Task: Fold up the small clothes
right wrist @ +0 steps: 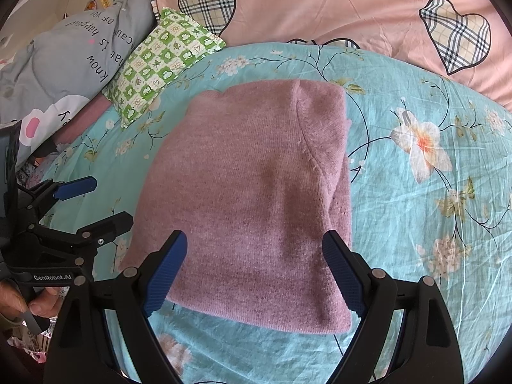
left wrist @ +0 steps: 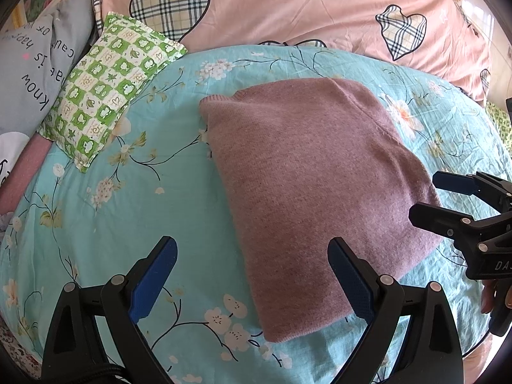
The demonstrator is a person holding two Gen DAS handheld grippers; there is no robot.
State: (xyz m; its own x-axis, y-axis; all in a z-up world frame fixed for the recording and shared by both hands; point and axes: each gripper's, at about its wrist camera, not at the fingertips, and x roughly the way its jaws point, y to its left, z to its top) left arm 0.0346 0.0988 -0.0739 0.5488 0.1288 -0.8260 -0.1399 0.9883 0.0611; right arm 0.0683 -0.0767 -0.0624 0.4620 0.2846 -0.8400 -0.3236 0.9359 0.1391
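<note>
A mauve knit sweater (left wrist: 320, 185) lies folded into a rectangle on the turquoise floral bed sheet (left wrist: 134, 198); it also shows in the right wrist view (right wrist: 256, 198). My left gripper (left wrist: 252, 275) is open and empty, hovering over the sweater's near left edge. My right gripper (right wrist: 254, 272) is open and empty, just above the sweater's near edge. The right gripper also shows at the right of the left wrist view (left wrist: 428, 195), open beside the sweater. The left gripper also shows at the left of the right wrist view (right wrist: 105, 201), open.
A green checked pillow (left wrist: 105, 86) lies at the back left on the sheet. Grey printed pillows (left wrist: 28, 73) sit further left. A pink quilt with plaid hearts (left wrist: 288, 6) is bunched along the back. Bare sheet (right wrist: 432, 224) extends right of the sweater.
</note>
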